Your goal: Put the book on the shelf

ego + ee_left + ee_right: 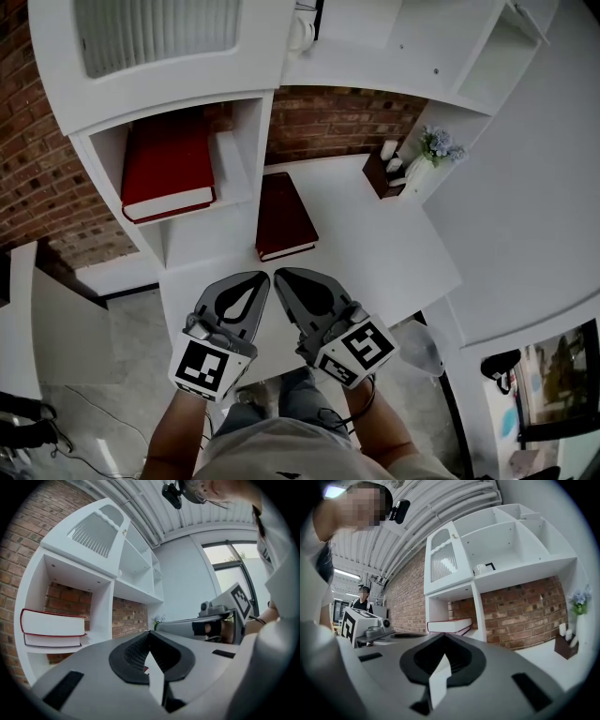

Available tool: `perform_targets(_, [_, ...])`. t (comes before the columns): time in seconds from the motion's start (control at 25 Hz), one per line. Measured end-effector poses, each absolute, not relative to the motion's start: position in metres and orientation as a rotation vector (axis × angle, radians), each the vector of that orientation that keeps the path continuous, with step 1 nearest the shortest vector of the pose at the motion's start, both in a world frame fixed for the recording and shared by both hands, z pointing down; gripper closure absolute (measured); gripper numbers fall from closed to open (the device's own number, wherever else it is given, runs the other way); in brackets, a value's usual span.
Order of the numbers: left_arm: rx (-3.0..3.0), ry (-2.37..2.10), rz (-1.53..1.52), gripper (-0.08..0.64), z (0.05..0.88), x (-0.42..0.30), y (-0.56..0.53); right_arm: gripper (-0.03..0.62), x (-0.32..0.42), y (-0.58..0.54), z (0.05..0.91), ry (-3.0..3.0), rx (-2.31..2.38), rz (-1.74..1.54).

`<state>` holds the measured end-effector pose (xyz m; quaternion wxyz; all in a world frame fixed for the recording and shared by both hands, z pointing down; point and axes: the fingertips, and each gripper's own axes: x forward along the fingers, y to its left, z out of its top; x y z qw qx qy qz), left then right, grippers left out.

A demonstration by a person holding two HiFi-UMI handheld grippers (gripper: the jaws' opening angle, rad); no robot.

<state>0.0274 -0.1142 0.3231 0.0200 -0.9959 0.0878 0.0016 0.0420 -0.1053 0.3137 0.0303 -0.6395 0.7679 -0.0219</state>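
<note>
Both tools are pinched shut and empty: left tool (262,276) and right tool (279,274) sit side by side over the counter's (384,248) near edge. The book (284,216) lies flat just ahead, right of the shelf (232,161). I'd open one tool wide, grip the book's near edge squarely, then lift.

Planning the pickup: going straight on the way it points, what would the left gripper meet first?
The left gripper would probably meet the dark red book on the desk first; its height above the desk is unclear.
</note>
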Motion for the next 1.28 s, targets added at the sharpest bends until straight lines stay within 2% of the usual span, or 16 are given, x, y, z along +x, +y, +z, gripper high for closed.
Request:
perform_targets(0.84, [-3.105,0.549,-0.080,0.548,0.353,0.136,-0.156,0.583,0.165,-0.146,0.340,2.494,-1.805,-0.183])
perform_targets(1.28, [-3.130,0.693,-0.152,0.548,0.381,0.166,-0.168,0.583,0.199,-0.161,0.370,2.565,-1.721,-0.282])
